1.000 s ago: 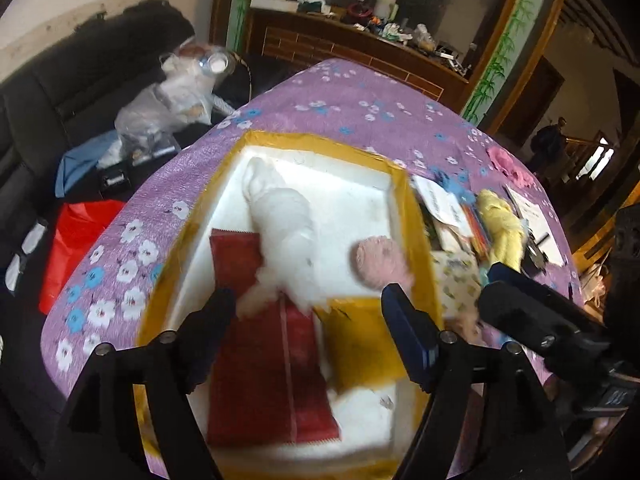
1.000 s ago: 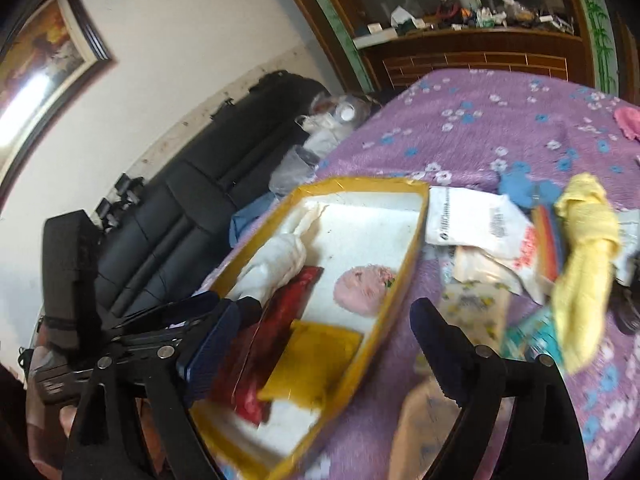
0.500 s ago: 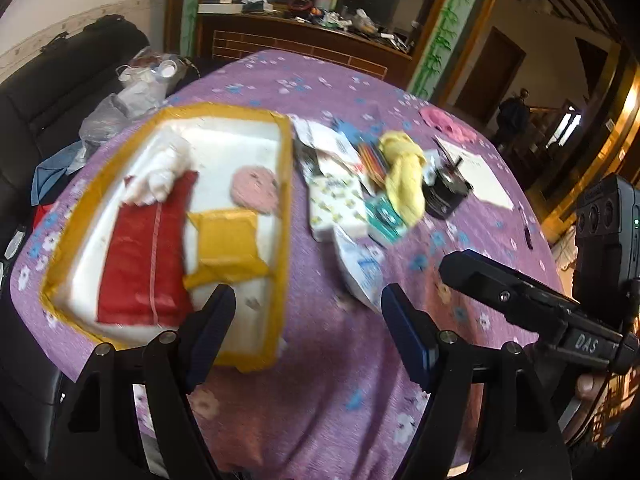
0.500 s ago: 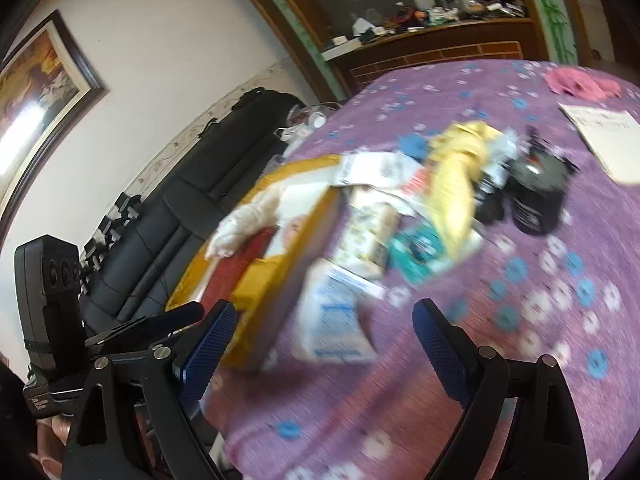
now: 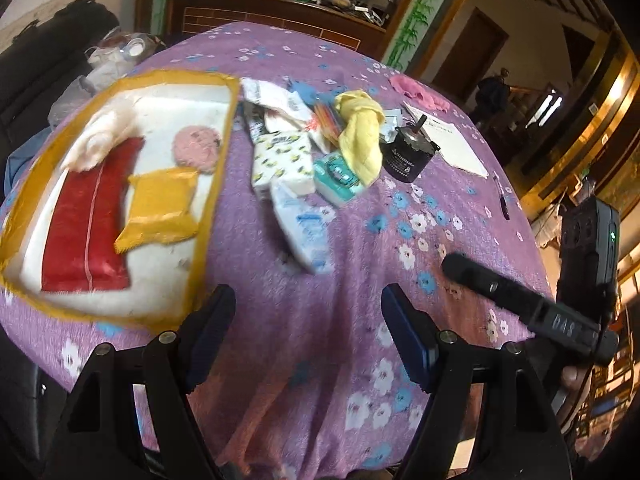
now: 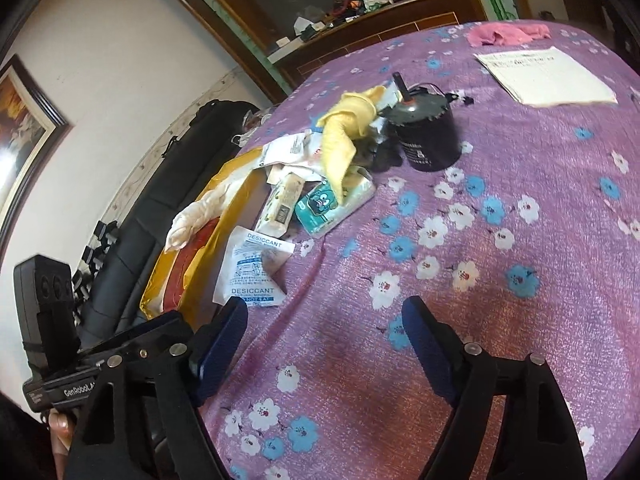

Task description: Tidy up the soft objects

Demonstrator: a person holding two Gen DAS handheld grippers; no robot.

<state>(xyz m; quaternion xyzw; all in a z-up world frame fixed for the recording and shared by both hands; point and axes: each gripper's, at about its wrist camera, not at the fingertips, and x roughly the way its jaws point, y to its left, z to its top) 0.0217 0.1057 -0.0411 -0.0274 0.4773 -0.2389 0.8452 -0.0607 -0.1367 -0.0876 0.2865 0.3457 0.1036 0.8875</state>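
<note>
Yellow-rimmed white tray (image 5: 224, 128) at left of the left wrist frame holds a red pouch (image 5: 86, 216), a mustard-yellow packet (image 5: 160, 208), a pink round puff (image 5: 196, 148) and a white plush piece (image 5: 100, 136). Right of it, centre frame, a loose pile: yellow cloth (image 5: 360, 136), tissue packs, white desiccant sachet (image 6: 252, 268), black cylinder (image 6: 428, 136). Left gripper (image 5: 308, 328) and right gripper (image 6: 324, 332) both spread wide, empty, above purple floral tablecloth (image 5: 360, 280).

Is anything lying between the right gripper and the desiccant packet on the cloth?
Nothing visible. The right gripper has its jaws open over bare purple tablecloth, and the desiccant packet lies flat just ahead of its left finger, beside the yellow-rimmed tray.
</note>
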